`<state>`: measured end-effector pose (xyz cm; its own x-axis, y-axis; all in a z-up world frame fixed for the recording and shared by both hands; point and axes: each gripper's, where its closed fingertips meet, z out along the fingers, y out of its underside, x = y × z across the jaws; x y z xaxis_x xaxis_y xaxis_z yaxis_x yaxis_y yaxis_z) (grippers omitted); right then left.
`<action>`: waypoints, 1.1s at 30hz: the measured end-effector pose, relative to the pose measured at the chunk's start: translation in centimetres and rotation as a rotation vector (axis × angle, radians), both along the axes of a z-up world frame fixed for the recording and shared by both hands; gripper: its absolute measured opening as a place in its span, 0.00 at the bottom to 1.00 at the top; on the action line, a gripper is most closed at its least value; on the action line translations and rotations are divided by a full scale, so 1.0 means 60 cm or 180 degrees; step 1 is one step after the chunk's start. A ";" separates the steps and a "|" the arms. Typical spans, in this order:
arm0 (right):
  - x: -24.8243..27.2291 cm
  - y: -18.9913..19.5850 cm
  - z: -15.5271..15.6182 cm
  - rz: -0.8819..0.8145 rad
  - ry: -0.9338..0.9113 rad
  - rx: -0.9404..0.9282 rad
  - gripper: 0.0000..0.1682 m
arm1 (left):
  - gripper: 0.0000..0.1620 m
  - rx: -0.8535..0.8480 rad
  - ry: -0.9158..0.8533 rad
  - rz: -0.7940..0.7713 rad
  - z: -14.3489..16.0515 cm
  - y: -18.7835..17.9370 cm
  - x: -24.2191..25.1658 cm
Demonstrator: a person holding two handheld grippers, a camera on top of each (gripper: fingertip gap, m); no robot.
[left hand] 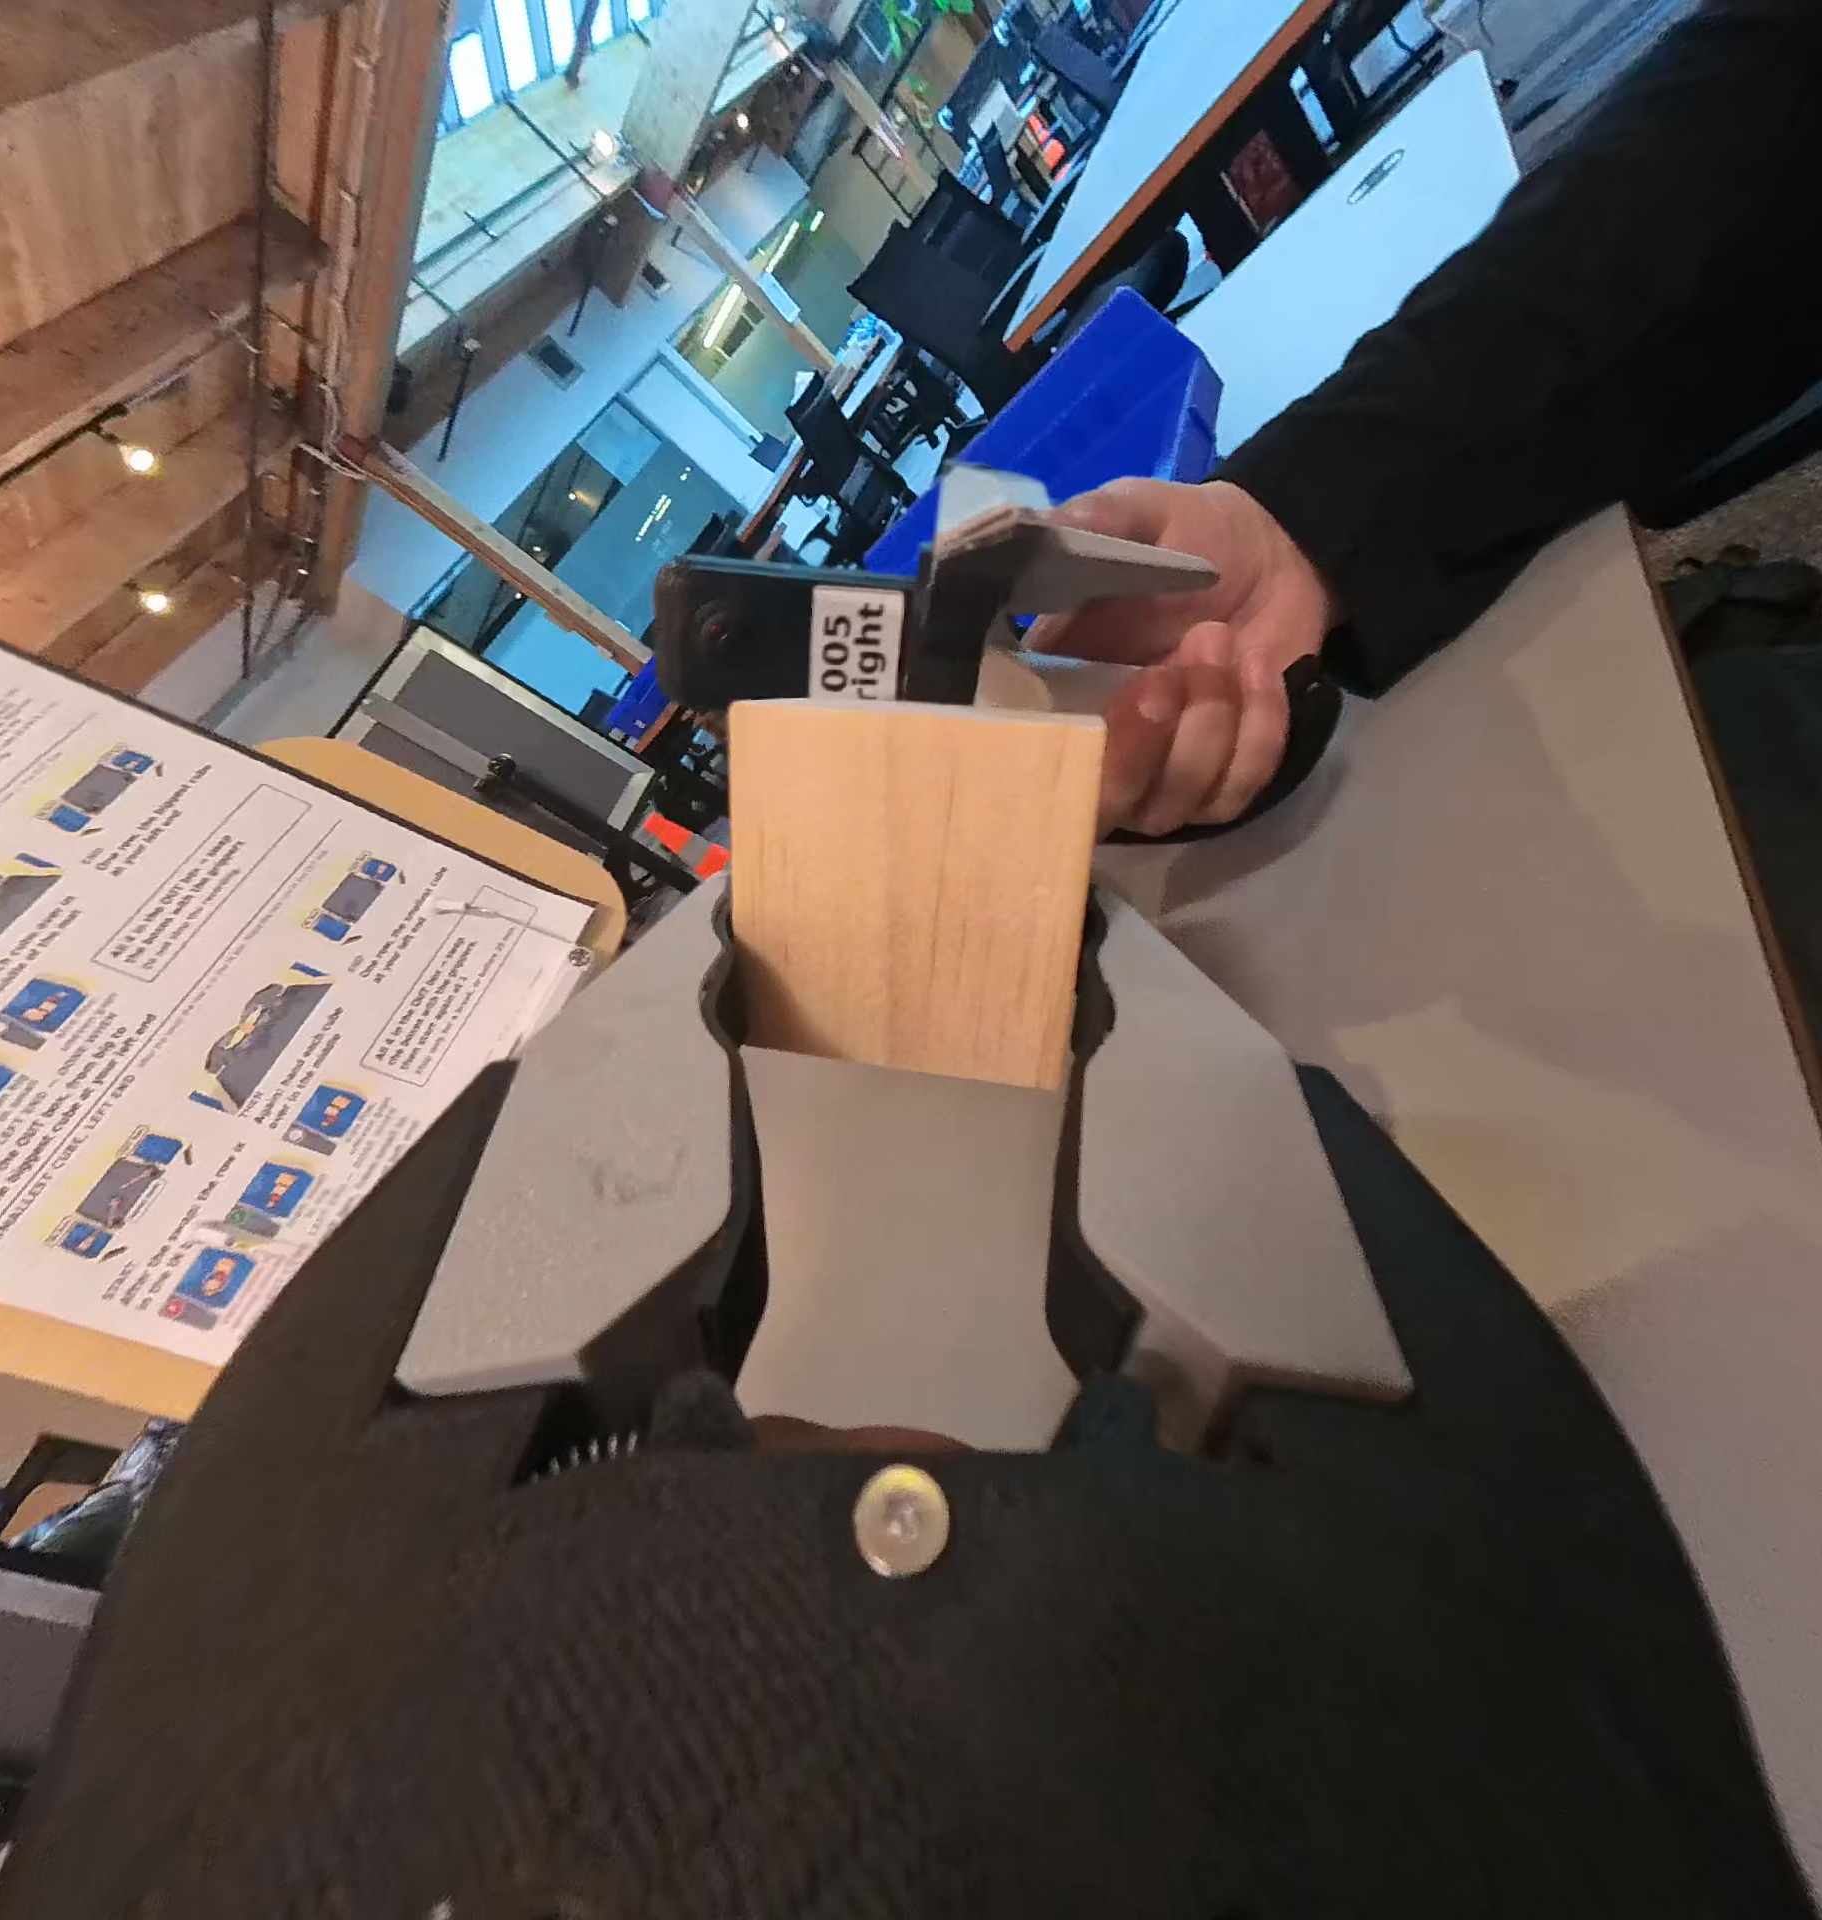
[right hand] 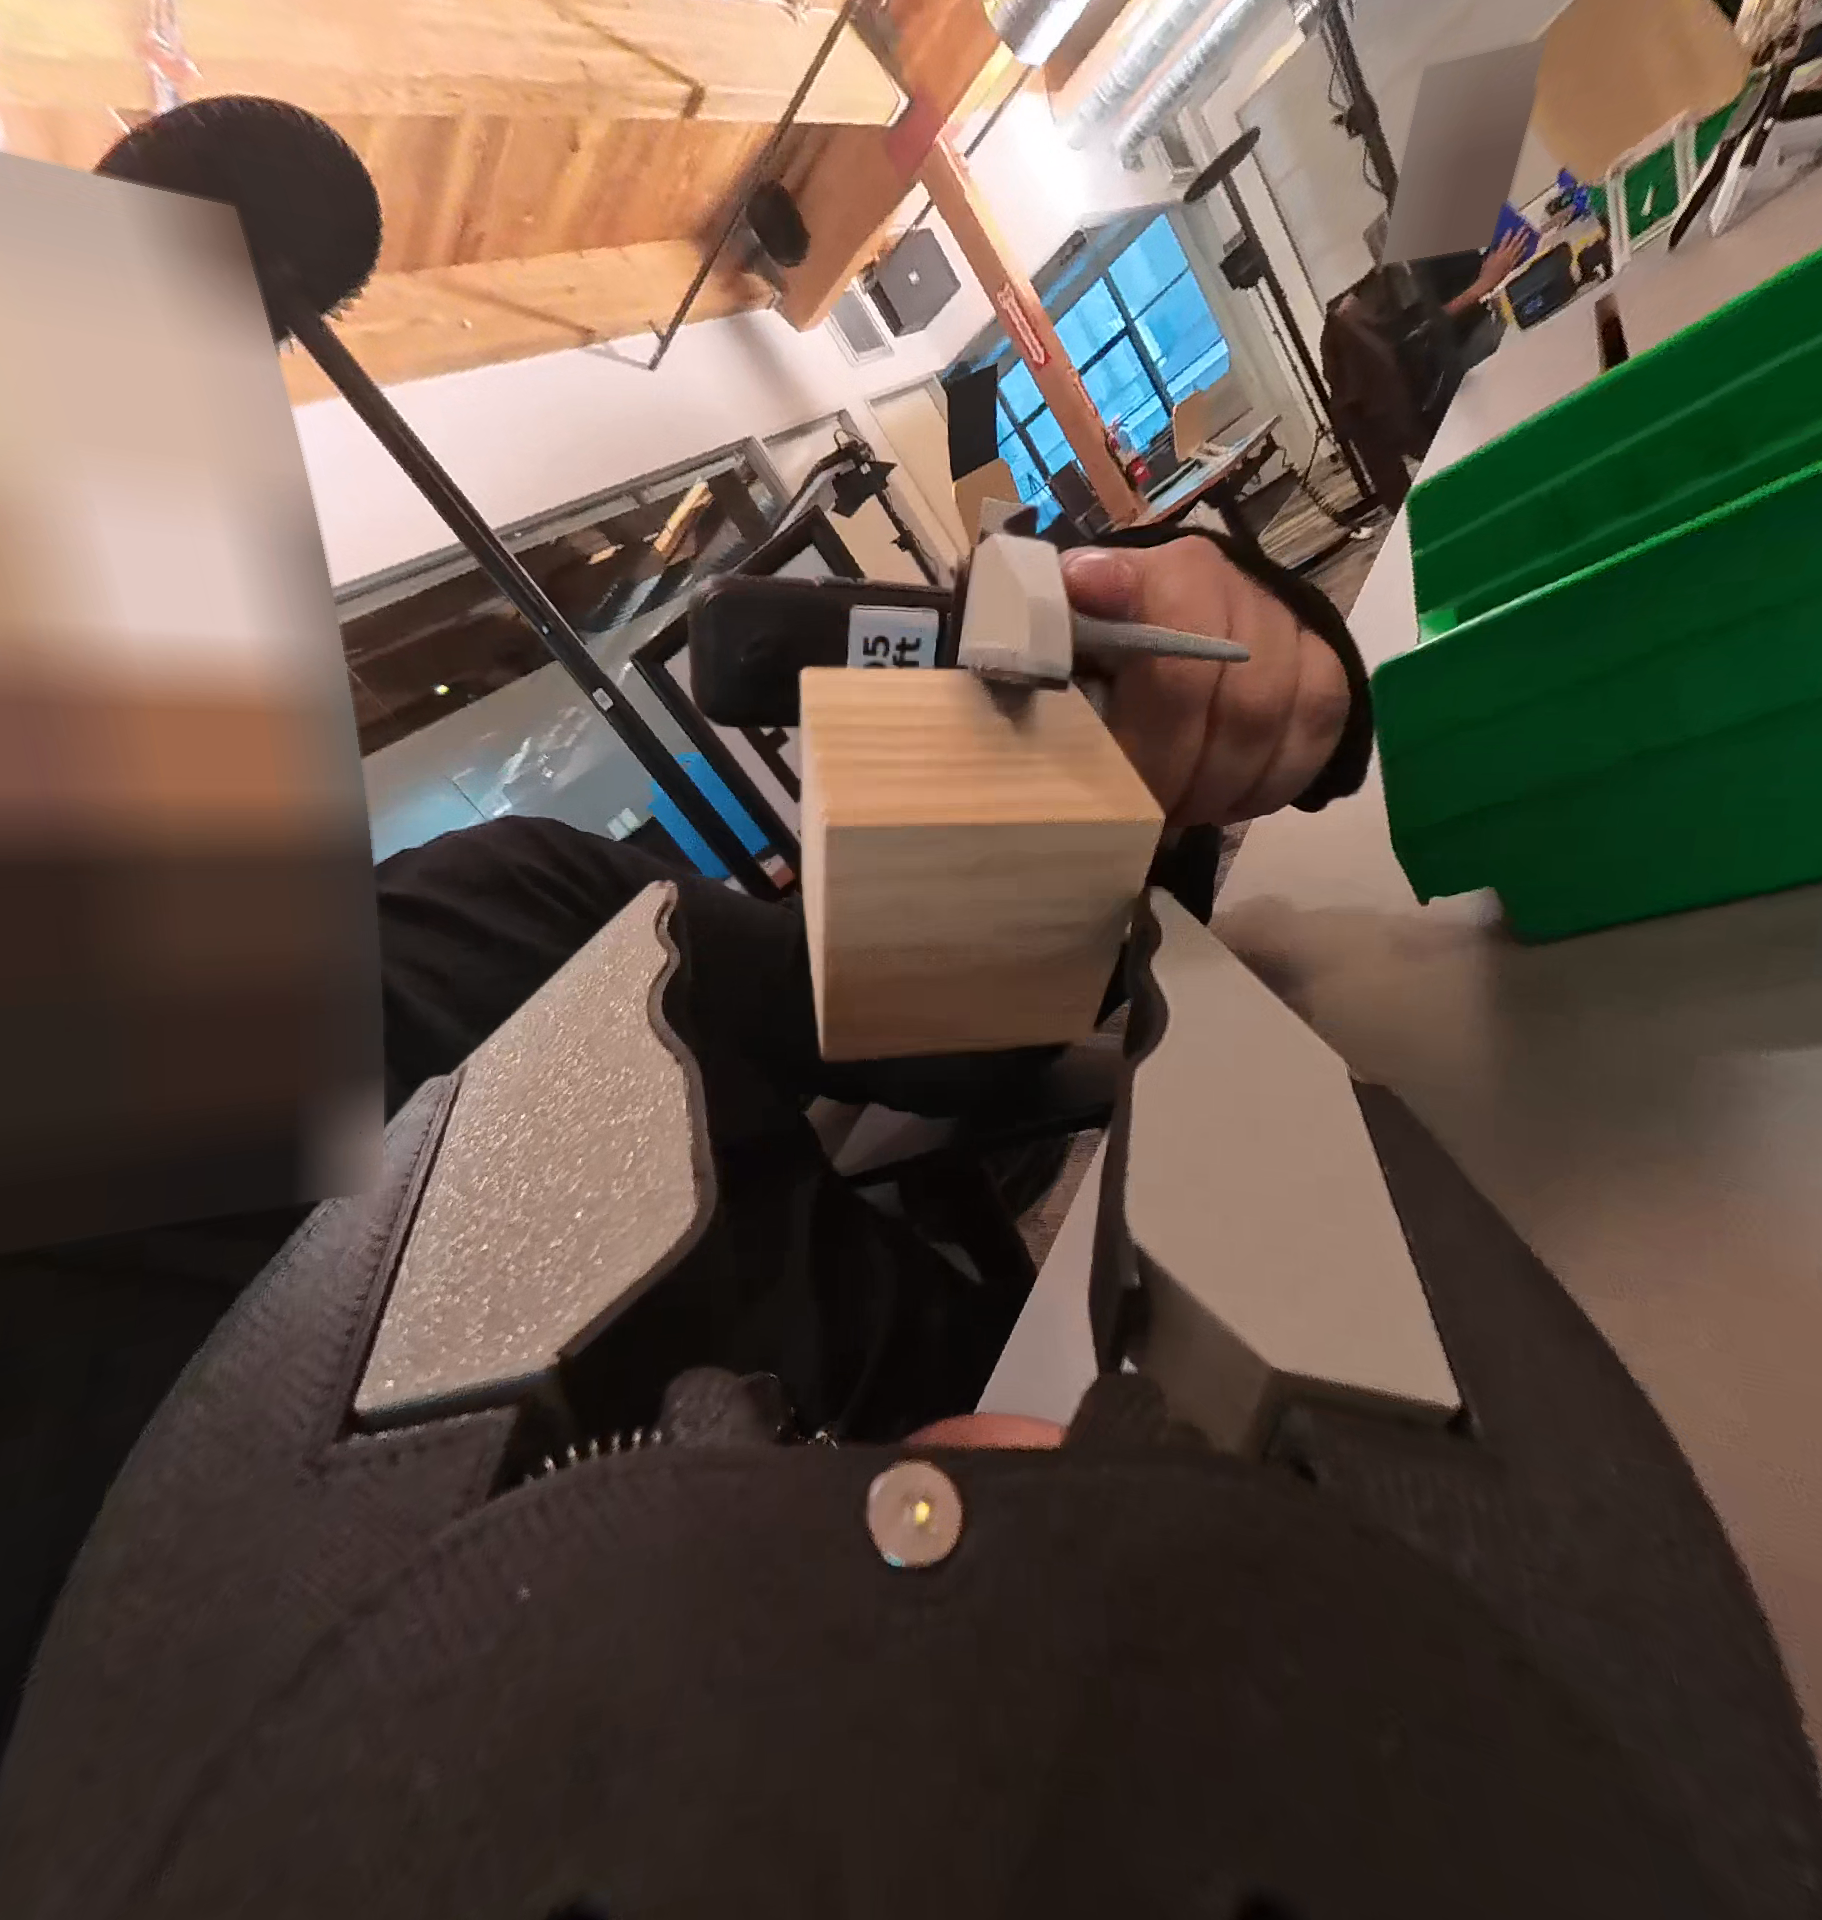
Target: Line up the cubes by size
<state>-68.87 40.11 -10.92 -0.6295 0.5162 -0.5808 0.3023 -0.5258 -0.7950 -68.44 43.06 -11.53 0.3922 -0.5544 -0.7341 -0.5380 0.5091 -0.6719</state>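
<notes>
Cube (left hand: 912,894) of pale wood sits clamped between the jaws of the left gripper (left hand: 907,935), the two grey fingers (left hand: 616,1132) pressing on its opposite sides and its far end sticking out past their tips. It is lifted off the grey bench (left hand: 1489,935), which runs along the right of the tilted left wrist view. Straight beyond the cube, the right gripper (left hand: 948,603) faces back at the camera, held by a hand (left hand: 1198,675) in a dark sleeve (left hand: 1561,343). A printed instruction sheet (left hand: 211,997) stands propped at the left, and a blue bin (left hand: 1094,426) rests farther off behind the hand. The right wrist view shows the same cube (right hand: 964,862) from the opposite side, with the left gripper (right hand: 1011,623) gripping it at its far end. The right gripper (right hand: 907,935) has its jaws spread apart: the cube's near end lies between the fingertips, close against the right finger (right hand: 1260,1143), with a clear gap to the left one, so nothing is pinched. Whether the right finger actually touches the wood cannot be told. A green bin (right hand: 1655,665) stands on the bench (right hand: 1613,1195) at the right.
</notes>
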 end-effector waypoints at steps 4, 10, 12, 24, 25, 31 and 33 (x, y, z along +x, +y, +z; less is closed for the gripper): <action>-0.004 0.008 -0.011 0.0108 -0.0162 -0.0261 0.35 | 0.38 -0.0001 0.0054 -0.0016 -0.006 0.002 0.016; -0.007 0.019 -0.008 0.0012 -0.0116 -0.0278 0.35 | 0.38 -0.0037 -0.0010 0.0048 -0.004 0.009 0.015; -0.010 0.026 -0.009 -0.0111 -0.0150 -0.0194 0.35 | 0.38 -0.0095 0.0005 0.0115 -0.008 0.014 0.011; 0.072 0.071 0.101 -0.1147 0.0102 0.0913 0.35 | 0.18 0.0014 -0.0732 0.0065 0.073 -0.026 -0.063; 0.097 0.090 0.120 -0.1340 0.0067 0.1161 0.35 | 0.17 0.0028 -0.0765 0.0054 0.077 -0.028 -0.065; 0.288 0.287 0.128 -0.2529 -0.1293 0.2983 0.35 | 0.18 -0.0142 -0.0613 -0.0096 0.058 -0.036 -0.036; 0.351 0.339 0.086 -0.2568 -0.1930 0.3414 0.35 | 0.18 -0.0157 -0.0565 -0.0160 0.054 -0.038 -0.021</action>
